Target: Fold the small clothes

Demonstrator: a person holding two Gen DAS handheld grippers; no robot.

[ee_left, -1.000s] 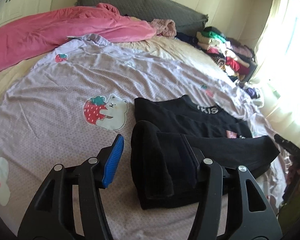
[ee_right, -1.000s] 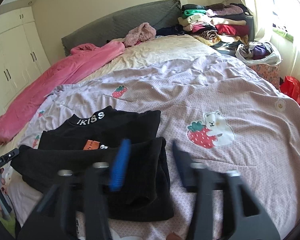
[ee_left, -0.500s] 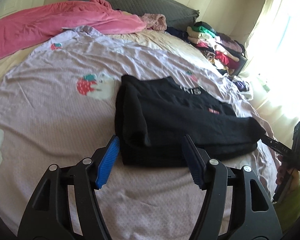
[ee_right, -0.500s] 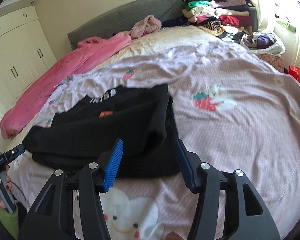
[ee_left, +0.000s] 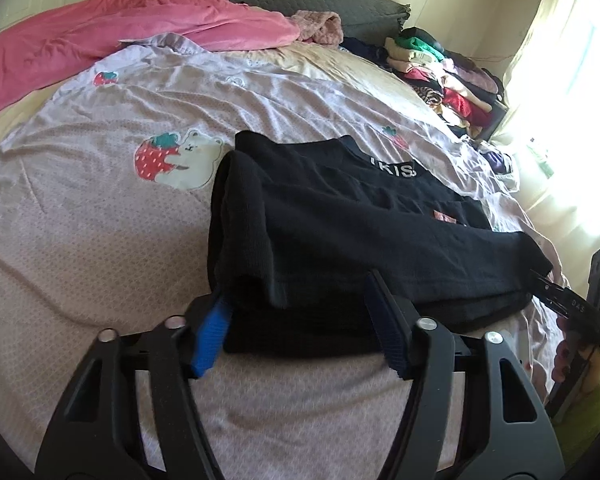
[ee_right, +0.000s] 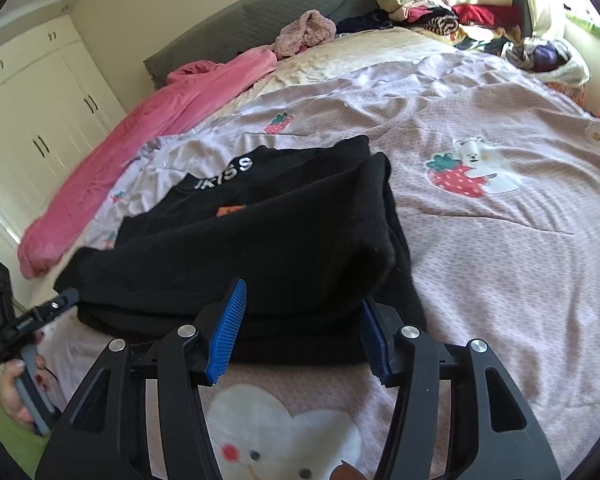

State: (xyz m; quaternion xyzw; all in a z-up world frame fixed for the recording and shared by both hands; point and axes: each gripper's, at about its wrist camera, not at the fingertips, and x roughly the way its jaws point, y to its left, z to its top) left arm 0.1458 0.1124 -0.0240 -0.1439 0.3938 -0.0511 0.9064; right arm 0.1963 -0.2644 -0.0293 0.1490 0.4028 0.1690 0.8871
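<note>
A black top (ee_left: 352, 232) is lying partly folded on the lilac bedsheet (ee_left: 80, 240) of the bed, its collar with white lettering pointing toward the far side and a small orange tag showing on the chest. One sleeve is lying doubled across the body, making a thick bundle at the near edge.

The left gripper (ee_left: 300, 320) is sitting low at that near edge, over the garment's left corner. Its fingers (ee_left: 210, 340) are closing around the folded cloth – the black fabric is lying between the blue pads, though whether both pads are pressing on it I cannot tell.

The right gripper (ee_right: 300, 328) is sitting at the other near corner, its fingers (ee_right: 226, 328) standing apart with the thick edge of the top between them; the right pad is partly tucked under the cloth – a firm clamp is not visible.

In each view the person's other hand (ee_right: 18, 392) is showing at the frame edge, wrapped around a gripper handle.

A pink blanket (ee_left: 112, 36) is lying bunched along the far side of the bed, and a stack of folded clothes (ee_right: 448, 8) is sitting beyond the bed near the window.
</note>
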